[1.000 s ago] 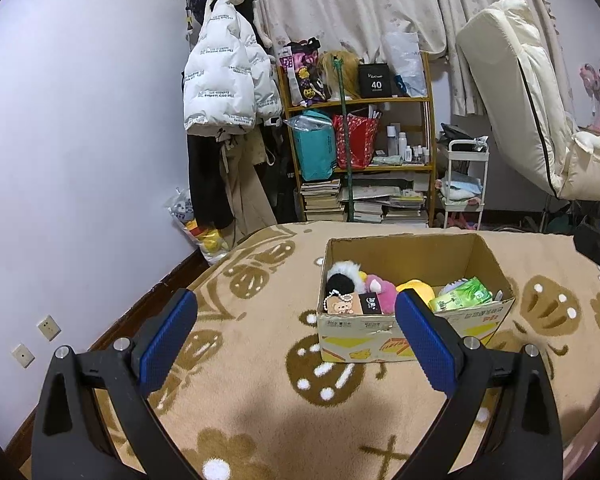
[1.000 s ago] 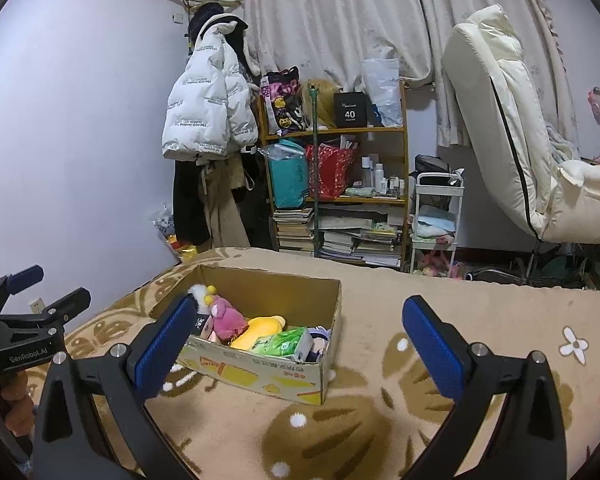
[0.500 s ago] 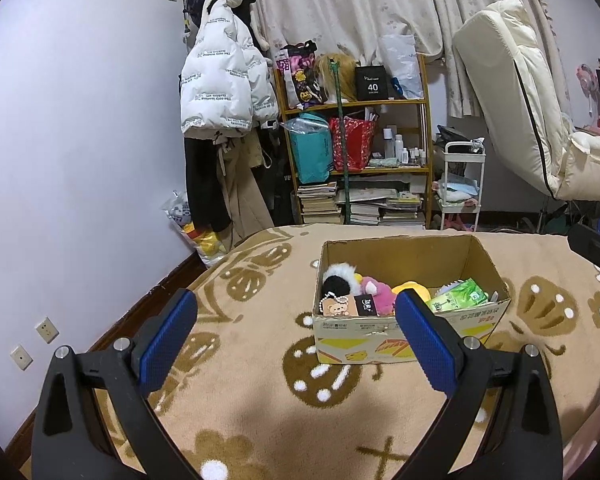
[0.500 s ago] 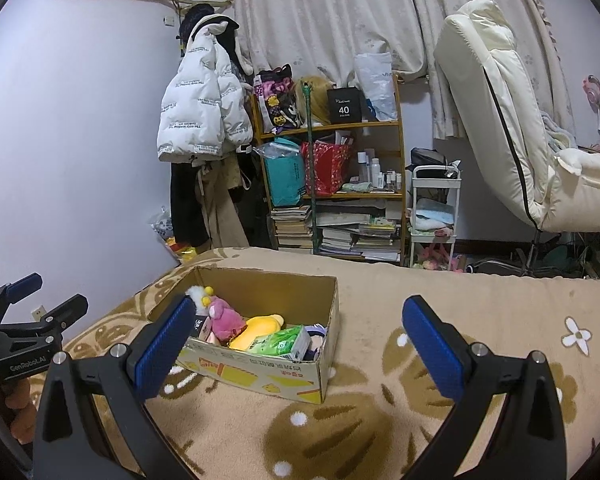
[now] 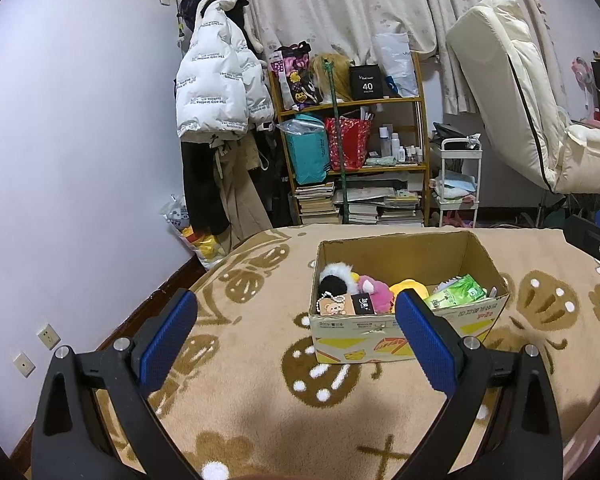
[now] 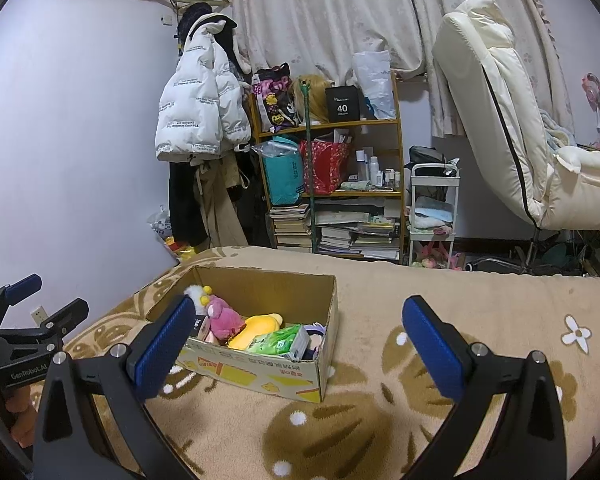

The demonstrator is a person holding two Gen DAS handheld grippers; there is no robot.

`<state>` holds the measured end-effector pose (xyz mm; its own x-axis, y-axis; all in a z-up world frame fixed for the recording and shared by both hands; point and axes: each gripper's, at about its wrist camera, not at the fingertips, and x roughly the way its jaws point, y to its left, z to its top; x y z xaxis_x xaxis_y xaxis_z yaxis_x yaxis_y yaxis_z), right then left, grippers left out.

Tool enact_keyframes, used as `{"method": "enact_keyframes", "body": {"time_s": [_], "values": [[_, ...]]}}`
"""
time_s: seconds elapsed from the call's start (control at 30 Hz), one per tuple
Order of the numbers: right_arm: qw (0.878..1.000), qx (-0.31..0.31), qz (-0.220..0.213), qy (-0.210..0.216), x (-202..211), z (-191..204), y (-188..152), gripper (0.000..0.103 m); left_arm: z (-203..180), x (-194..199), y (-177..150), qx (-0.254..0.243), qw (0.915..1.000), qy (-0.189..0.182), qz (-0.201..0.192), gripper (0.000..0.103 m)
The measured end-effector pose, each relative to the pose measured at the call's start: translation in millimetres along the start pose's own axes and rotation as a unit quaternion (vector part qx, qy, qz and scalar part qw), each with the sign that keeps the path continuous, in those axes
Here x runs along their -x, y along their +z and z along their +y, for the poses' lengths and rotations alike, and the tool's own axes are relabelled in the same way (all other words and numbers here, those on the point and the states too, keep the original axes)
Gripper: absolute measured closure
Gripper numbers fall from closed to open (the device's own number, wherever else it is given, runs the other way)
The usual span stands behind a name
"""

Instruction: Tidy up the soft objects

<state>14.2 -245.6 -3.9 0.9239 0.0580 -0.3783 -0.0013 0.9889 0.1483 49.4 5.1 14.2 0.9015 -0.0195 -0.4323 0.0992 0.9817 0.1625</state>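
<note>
I hold my left gripper [image 5: 296, 334] and right gripper [image 6: 298, 338] spread wide and empty above the tan patterned blanket [image 5: 240, 360]. The open brown cardboard box [image 5: 404, 336] sits on it ahead, holding a pink plush toy [image 6: 224, 318], a yellow plush [image 6: 256, 328] and a green tissue pack [image 6: 282, 342].

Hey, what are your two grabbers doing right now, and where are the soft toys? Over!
Left gripper open, empty. Right gripper open, empty. Soft toys sit in the cardboard box on the blanket. Nothing blocking.
</note>
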Motion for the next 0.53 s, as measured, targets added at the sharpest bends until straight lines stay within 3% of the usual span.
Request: {"method": "enact_keyframes", "body": {"time_s": [0.53], "values": [[1.0, 0.0, 0.001, -0.001, 0.6, -1.8, 0.5, 0.0, -1.2, 0.7, -1.1, -0.002, 1.0, -0.004, -0.002, 0.005]]}}
